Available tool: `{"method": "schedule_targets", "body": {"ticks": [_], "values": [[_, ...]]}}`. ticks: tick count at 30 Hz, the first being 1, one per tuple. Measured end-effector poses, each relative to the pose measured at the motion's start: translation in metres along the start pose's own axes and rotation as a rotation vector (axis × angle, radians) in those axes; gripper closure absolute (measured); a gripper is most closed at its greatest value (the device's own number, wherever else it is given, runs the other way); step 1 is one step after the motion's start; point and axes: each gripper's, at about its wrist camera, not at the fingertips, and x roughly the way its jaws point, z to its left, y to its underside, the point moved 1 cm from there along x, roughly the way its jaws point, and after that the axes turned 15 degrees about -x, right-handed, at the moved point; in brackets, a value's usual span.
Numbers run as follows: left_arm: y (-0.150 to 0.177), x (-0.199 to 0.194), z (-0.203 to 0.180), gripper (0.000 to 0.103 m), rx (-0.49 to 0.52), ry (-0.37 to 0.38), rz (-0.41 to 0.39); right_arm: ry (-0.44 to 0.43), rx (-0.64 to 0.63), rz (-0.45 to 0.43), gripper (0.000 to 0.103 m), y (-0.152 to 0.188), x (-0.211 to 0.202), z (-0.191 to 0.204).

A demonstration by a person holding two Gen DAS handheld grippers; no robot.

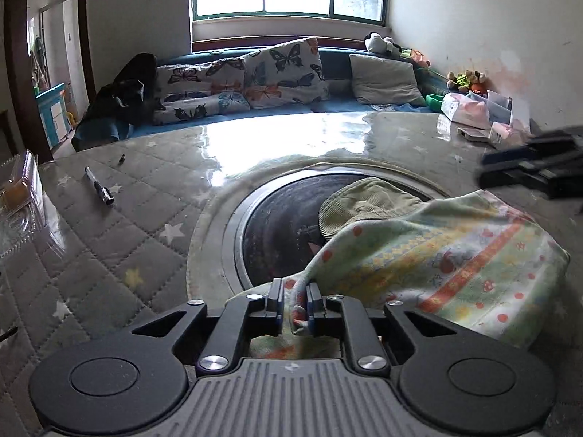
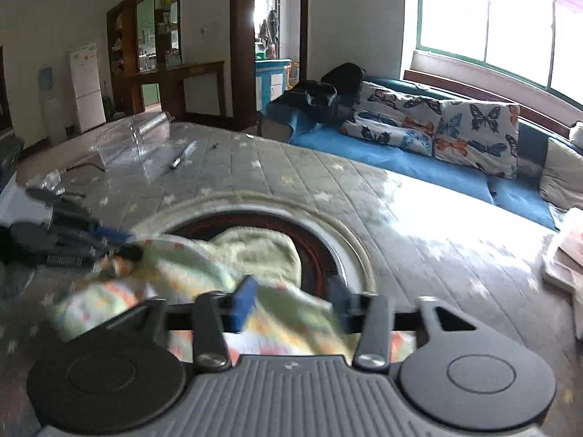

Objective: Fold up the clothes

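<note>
Garment (image 1: 448, 266) edge in left gripper (image 1: 295, 304)

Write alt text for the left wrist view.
The left gripper is shut on a corner of a patterned child's garment lying across a round dark inset in a quilted star-print table. A pen lies to the left.

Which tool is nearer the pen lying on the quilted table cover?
Left. The pen lies ahead-left of the left tool, which is clamped on the patterned cloth; the right tool sits farther off, across the cloth.
</note>
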Motion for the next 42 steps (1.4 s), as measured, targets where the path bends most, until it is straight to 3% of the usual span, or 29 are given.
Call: {"method": "schedule_targets", "body": {"ticks": [2,5,9,16,19,21,24,28,31,37,42], "values": [[0.0,0.0,0.001,0.082,-0.007,-0.004,-0.003,0.025,0.023,0.019,0.05,0.017,-0.005,-0.004],[0.0,0.0,0.004,0.071,-0.024,-0.021,-0.011,0.048,0.109,0.048,0.051,0.04,-0.007,-0.013],[-0.002,-0.001,0.008,0.063,-0.065,-0.065,-0.016,0.079,0.199,0.051,0.057,0.056,-0.005,-0.027],[-0.011,-0.014,0.005,0.064,-0.092,-0.09,-0.051,-0.014,0.232,-0.023,0.069,0.043,0.007,-0.027],[-0.016,-0.012,0.013,0.065,-0.12,-0.142,-0.053,-0.005,0.215,0.015,0.069,0.043,0.027,-0.025],[-0.019,-0.01,0.018,0.074,-0.15,-0.164,-0.042,0.015,0.216,0.044,0.072,0.047,0.037,-0.026],[-0.019,-0.018,0.012,0.075,-0.155,-0.104,-0.047,0.03,0.219,0.041,0.078,0.053,0.036,-0.026],[-0.019,-0.015,-0.018,0.075,-0.139,0.031,-0.022,0.053,0.191,0.052,0.079,0.052,0.035,-0.019],[-0.018,0.001,-0.041,0.074,-0.102,0.091,-0.008,0.079,0.153,0.067,0.078,0.05,0.036,-0.012],[-0.016,0.036,-0.047,0.075,-0.142,0.103,0.045,0.142,0.052,0.101,0.079,0.048,0.035,0.006],[-0.014,0.033,-0.047,0.074,-0.139,0.116,0.032,0.161,0.057,0.109,0.079,0.055,0.024,0.012]]}}
